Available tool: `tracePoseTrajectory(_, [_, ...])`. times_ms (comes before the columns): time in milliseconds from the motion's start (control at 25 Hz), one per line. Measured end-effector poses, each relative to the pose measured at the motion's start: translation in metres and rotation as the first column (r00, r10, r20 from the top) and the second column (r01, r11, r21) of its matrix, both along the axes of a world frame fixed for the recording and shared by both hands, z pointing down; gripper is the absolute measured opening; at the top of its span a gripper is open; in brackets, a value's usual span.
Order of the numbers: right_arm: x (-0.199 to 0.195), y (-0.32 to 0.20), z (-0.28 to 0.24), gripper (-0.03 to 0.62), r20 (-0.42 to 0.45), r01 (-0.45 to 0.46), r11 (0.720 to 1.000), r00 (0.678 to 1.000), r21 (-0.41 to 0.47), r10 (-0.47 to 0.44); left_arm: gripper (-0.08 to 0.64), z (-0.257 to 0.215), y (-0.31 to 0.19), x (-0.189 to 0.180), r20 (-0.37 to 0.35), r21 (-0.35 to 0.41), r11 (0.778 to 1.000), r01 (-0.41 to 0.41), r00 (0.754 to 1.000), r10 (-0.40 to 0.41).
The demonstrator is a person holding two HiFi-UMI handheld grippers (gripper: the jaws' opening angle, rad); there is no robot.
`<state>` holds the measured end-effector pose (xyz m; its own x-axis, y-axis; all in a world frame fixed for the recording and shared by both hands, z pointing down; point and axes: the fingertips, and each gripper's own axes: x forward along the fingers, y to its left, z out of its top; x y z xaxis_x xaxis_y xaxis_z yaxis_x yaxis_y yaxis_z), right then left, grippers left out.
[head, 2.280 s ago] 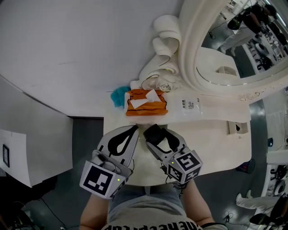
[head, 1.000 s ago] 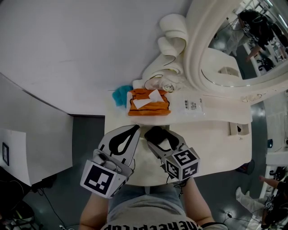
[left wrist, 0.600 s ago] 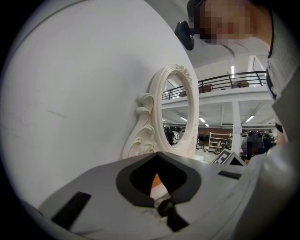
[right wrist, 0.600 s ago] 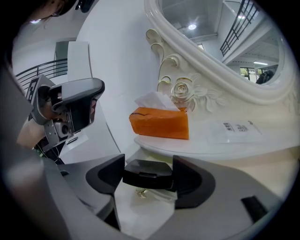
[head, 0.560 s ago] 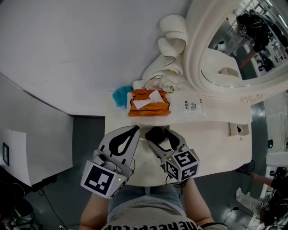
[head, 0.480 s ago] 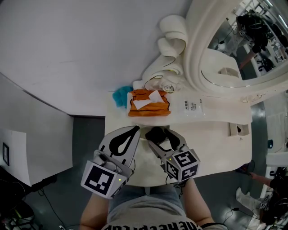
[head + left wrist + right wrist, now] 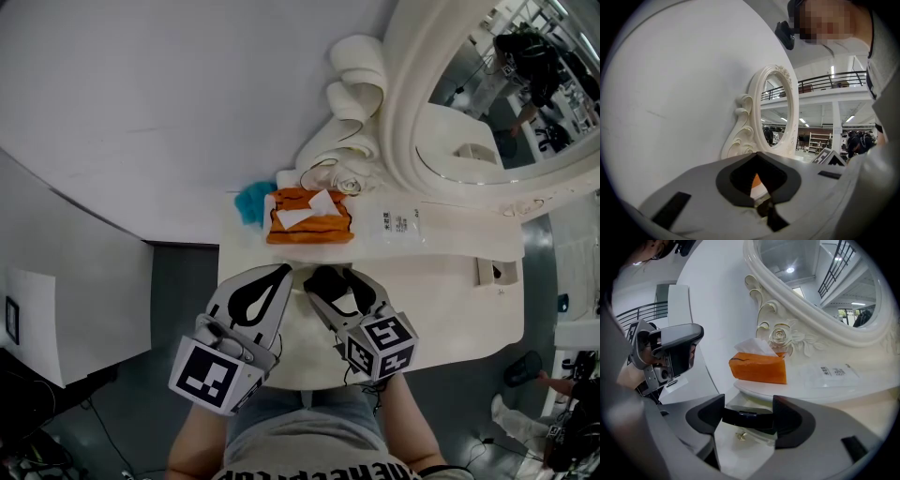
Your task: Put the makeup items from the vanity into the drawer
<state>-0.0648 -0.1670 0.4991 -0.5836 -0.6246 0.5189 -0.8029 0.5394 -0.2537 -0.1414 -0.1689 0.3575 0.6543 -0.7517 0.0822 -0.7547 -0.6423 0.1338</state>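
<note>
A flat black makeup case (image 7: pixel 322 278) (image 7: pixel 747 419) is clamped crosswise between the jaws of my right gripper (image 7: pixel 324 282) (image 7: pixel 749 414), which hangs over the front part of the white vanity top (image 7: pixel 441 281). Under the case, the right gripper view shows a white surface with a small gold knob (image 7: pixel 739 435); I cannot tell whether a drawer stands open. My left gripper (image 7: pixel 281 272) (image 7: pixel 757 153) hovers just left of the right one, its tips touching and nothing between them.
An orange tissue box (image 7: pixel 307 220) (image 7: pixel 758 367) stands at the back of the vanity, with a teal object (image 7: pixel 249 199) to its left and a clear labelled packet (image 7: pixel 398 223) (image 7: pixel 834 373) to its right. A white ornate mirror (image 7: pixel 487 94) (image 7: pixel 776 117) rises behind them.
Both grippers stay almost where they were; the right one still grips the black case. Only the head view and the mirror's reflections shift slightly.
</note>
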Motion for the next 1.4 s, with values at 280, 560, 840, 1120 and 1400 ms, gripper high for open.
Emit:
tracePoseTrajectory(280, [0.002,-0.004,-0.005,0.345,0.004,-0.004,1.000,1.000,0.011,0.004,0.018,-0.001,0.000,0.000,0.001,-0.003,1.000,0.009,1.000,-0.009])
tracePoseTrajectory(560, [0.004,-0.007,-0.016,0.345,0.026,-0.005,0.999,1.000,0.034,0.004,0.018,-0.005,0.001,0.005,0.001,0.005,1.000,0.012,1.000,-0.012])
tracePoseTrajectory(840, [0.010,-0.006,-0.025,0.344,0.051,0.000,0.999,0.999,0.041,-0.002,0.018,-0.008,0.002,0.014,-0.001,0.006,1.000,0.013,1.000,-0.013])
tracePoseTrajectory(1120, [0.011,0.003,-0.044,0.262,0.083,0.067,0.995,0.994,0.078,-0.074,0.018,-0.015,0.002,0.033,-0.003,0.023,1.000,-0.006,1.000,0.006])
tracePoseTrajectory(1400, [0.020,0.013,-0.061,0.156,0.086,0.117,0.985,0.988,0.126,-0.128,0.018,-0.013,0.008,0.058,0.012,-0.008,0.999,-0.035,0.999,0.035])
